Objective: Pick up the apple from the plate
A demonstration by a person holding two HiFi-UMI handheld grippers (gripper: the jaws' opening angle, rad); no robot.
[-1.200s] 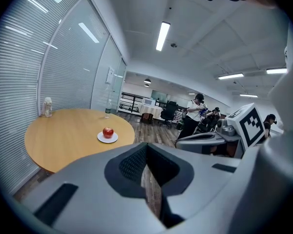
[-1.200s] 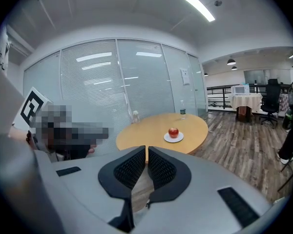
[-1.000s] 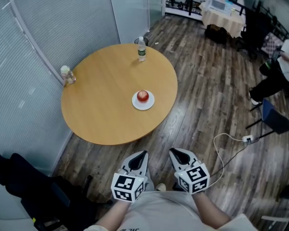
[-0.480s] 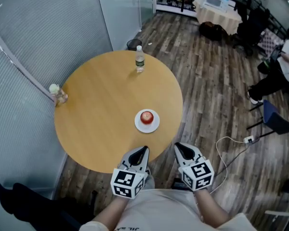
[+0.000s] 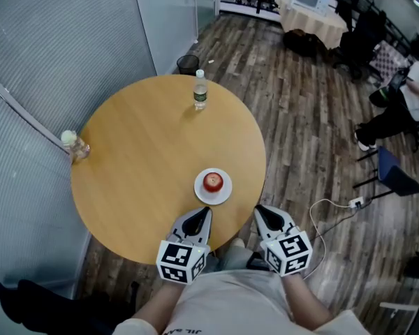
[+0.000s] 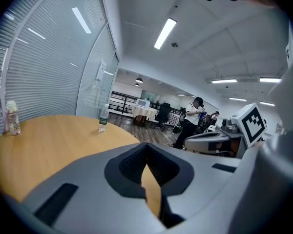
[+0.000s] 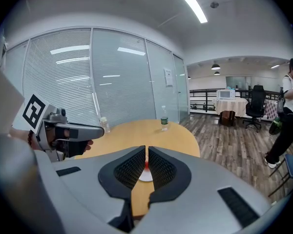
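Seemingly closed, left tongs (image 5: 204, 213) and right tongs (image 5: 260, 211) near apple (image 5: 212, 181) on plate (image 5: 202, 195)

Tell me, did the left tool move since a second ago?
Yes. The left tool went forward, from above the wood floor to the near edge of the round wooden table, close to the white plate holding the red apple.
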